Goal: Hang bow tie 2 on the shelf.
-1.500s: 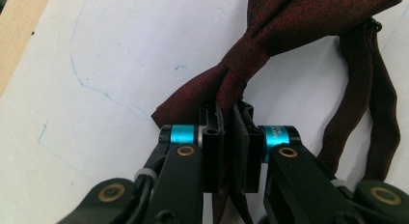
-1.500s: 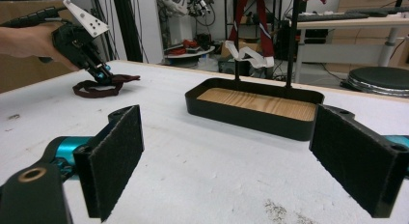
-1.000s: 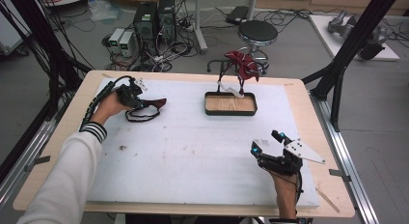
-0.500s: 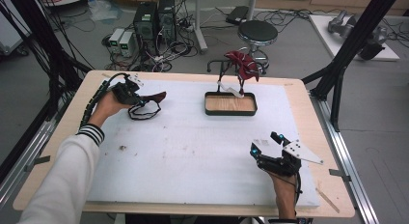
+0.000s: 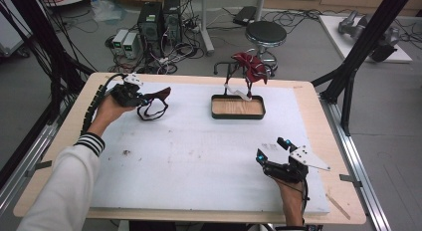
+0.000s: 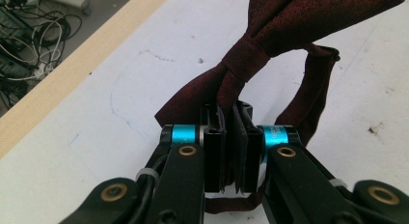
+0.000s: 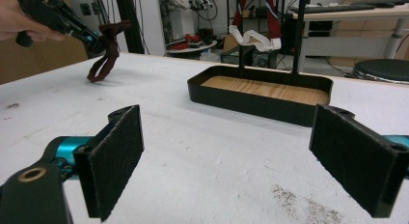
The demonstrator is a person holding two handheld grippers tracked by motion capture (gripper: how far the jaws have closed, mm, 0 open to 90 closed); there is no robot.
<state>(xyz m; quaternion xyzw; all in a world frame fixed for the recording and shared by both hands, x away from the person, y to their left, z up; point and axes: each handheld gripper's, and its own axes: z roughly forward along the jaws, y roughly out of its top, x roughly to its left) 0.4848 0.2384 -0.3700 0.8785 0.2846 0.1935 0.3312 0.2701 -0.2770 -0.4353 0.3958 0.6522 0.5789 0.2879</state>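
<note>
High view: bow tie [image 5: 158, 97] near table edge [image 5: 164, 77]

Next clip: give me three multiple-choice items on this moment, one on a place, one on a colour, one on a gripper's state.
1. Where does the black tray sit?
A. far middle of the white mat
B. near left corner
C. on the floor

2. What colour is the bow tie?
A. yellow
B. dark red
C. green

3. How are the right gripper jaws?
A. shut on the tray
B. shut on the bow tie
C. spread wide, holding nothing

Key: 1 A, the high view places it there; 2 B, plain in the left gripper view; 3 C, mat shows between the pads.
</note>
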